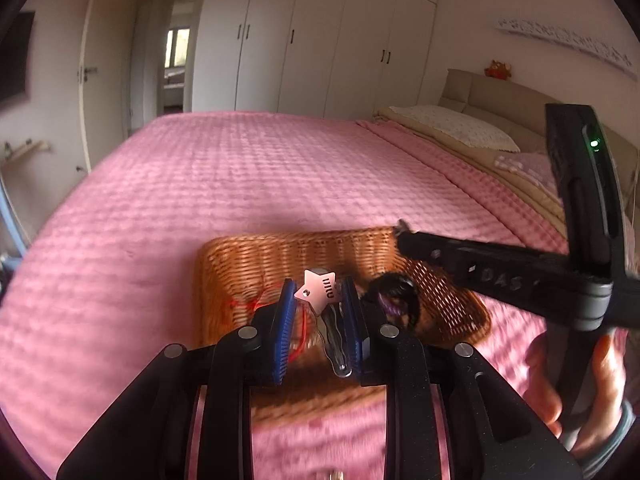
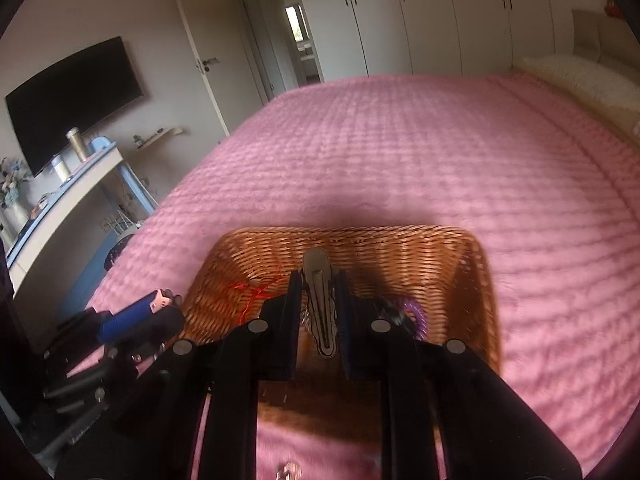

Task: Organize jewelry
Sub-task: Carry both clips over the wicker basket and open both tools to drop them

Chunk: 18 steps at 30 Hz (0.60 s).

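Through the left wrist camera, the left gripper [image 1: 318, 300] is clamping a pink star-shaped hair clip [image 1: 318, 291] between its blue pads [image 1: 285, 316], the clip's metal tail sticking back toward the camera, and it is hovering over the near edge of a wicker basket [image 1: 240, 256] that is sitting on the pink bedspread [image 1: 240, 168] close to the bed's near edge. Inside the basket a red string [image 1: 256, 303] is lying toward the left wall and a purple coil hair tie [image 1: 394, 300] toward the right (a dark item beside it is too blurred to name). The right gripper [image 1: 402, 236] is reaching in from the right edge, held by a hand [image 1: 580, 384]. Through the right wrist camera, the right gripper [image 2: 318, 280] is pinching a plain silver hair clip [image 2: 319, 300], pointing down at the same wicker basket [image 2: 400, 240], where the red string [image 2: 256, 292] and purple coil hair tie [image 2: 412, 312] are showing again; the left gripper [image 2: 162, 300] is sitting off the basket's left side. Judging by this, a few pieces are already lying in the basket and two clips are being carried above it; both have yet to be released, and nothing loose is visible on the bedspread, so the job is probably nearing its end.
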Available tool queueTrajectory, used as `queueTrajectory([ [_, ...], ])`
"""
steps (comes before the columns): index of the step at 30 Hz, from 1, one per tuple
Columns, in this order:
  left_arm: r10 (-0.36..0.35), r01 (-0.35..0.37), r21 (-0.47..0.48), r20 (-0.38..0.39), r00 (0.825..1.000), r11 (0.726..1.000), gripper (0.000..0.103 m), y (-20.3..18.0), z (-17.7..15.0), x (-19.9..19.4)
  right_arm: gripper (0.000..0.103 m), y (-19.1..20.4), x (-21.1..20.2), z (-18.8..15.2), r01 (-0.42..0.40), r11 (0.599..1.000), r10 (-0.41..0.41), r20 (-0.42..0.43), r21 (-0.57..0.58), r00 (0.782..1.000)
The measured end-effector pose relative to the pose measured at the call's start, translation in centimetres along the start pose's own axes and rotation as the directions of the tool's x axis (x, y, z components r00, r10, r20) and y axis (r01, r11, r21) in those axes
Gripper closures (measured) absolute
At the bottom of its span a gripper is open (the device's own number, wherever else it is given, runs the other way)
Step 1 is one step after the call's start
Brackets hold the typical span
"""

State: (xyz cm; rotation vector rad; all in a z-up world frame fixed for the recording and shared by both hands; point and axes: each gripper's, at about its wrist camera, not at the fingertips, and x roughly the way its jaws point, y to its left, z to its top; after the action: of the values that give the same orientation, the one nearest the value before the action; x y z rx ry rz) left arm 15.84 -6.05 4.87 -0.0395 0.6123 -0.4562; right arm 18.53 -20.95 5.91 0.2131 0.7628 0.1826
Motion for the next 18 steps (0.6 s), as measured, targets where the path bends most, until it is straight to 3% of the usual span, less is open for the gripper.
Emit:
queueTrajectory([
  [10, 0.02, -0.022, -0.019, -0.076, 0.997, 1.0, 0.081, 2.4, -1.2, 6.2, 0.089, -0.4, 7.0, 0.1, 0.023, 1.0, -0.023, -0.108, -0.001, 0.994],
  [18, 0.038, -0.038, 0.008, -0.1, 0.994, 0.999, 0.081, 2.3, -2.2, 7.3, 0.089, -0.2, 7.5, -0.5, 0.047, 0.998, -0.05, -0.119, -0.03, 0.992],
])
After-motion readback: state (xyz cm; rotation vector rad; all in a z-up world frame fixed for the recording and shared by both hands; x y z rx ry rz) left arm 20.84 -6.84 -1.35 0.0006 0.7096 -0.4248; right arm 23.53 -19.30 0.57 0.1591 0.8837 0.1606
